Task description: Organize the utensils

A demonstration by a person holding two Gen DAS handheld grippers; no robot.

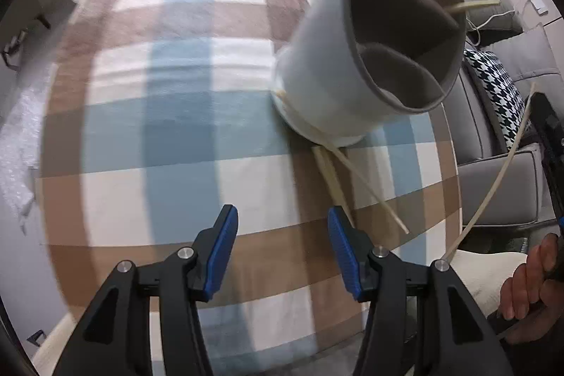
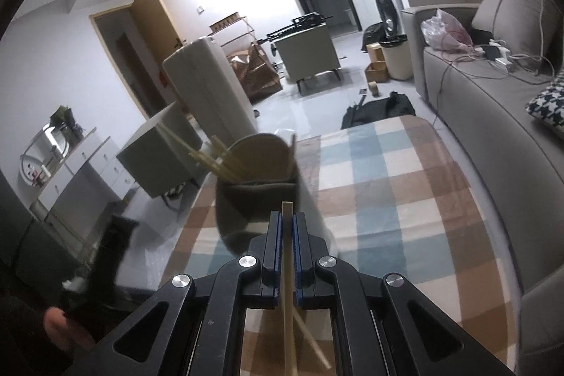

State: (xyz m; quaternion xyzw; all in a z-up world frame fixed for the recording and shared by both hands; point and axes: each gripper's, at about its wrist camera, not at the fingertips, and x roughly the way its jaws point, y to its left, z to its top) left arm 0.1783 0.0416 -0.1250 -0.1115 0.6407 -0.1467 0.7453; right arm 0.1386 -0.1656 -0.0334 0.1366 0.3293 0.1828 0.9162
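Note:
A white utensil holder with grey divided compartments stands on the checked tablecloth. Two loose wooden chopsticks lie on the cloth by its base. My left gripper is open and empty, just in front of those chopsticks. My right gripper is shut on a wooden chopstick and holds it upright just in front of the holder. Several chopsticks stand in the holder's far compartment. Another chopstick lies on the cloth under the right gripper.
A grey sofa with a houndstooth cushion runs along the table's right side. Beige chairs, a bin and boxes stand on the floor beyond the table. Bubble wrap lies left of the table.

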